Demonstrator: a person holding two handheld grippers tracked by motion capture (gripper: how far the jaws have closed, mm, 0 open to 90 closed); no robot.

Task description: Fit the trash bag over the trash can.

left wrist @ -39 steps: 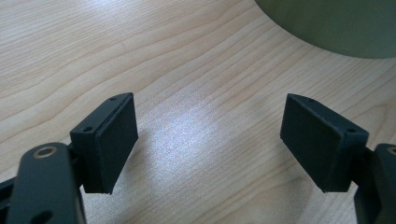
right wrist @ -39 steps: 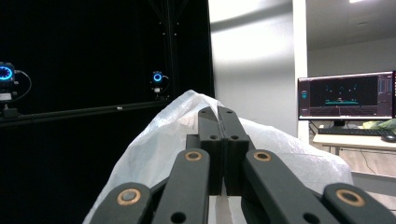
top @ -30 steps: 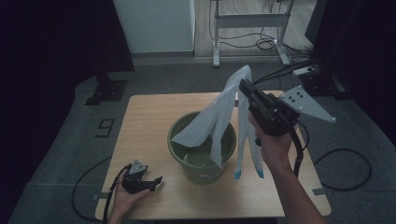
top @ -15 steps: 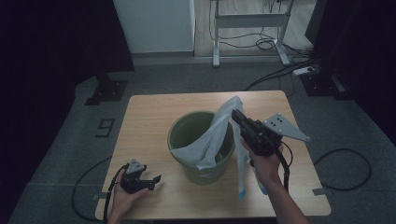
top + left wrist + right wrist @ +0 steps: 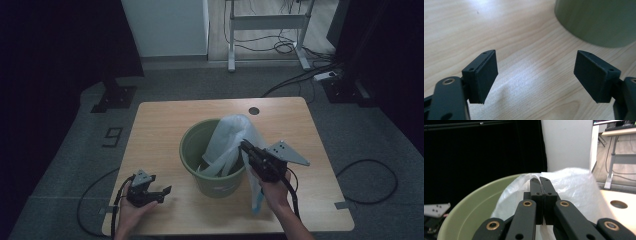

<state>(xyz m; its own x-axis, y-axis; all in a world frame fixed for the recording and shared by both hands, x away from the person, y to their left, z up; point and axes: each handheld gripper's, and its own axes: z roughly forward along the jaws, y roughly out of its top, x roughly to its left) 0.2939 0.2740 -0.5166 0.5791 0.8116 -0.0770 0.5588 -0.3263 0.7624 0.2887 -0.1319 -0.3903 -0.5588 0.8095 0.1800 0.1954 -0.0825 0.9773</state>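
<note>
A green bucket (image 5: 192, 145) stands in the middle of the wooden table (image 5: 155, 130). A white plastic bag (image 5: 232, 135) drapes over its right rim, partly inside, with a tail hanging down the outside. My right gripper (image 5: 246, 146) is shut on the bag at the rim; in the right gripper view its jaws are pressed together with the bag (image 5: 576, 185) behind them, over the bucket (image 5: 471, 205). My left gripper (image 5: 162, 191) rests open on the table near the front left corner. Between its pads (image 5: 486, 75) lies bare wood, with the bucket wall (image 5: 596, 22) ahead.
A round cable hole (image 5: 254, 110) sits near the table's far edge. Beyond the table stand a white cabinet (image 5: 167, 27) and a desk frame (image 5: 265, 30) with cables on the floor. Dark curtains hang on both sides.
My right gripper has come down and toward the bucket, lowering the bag from high above onto the rim. My left gripper has stayed put.
</note>
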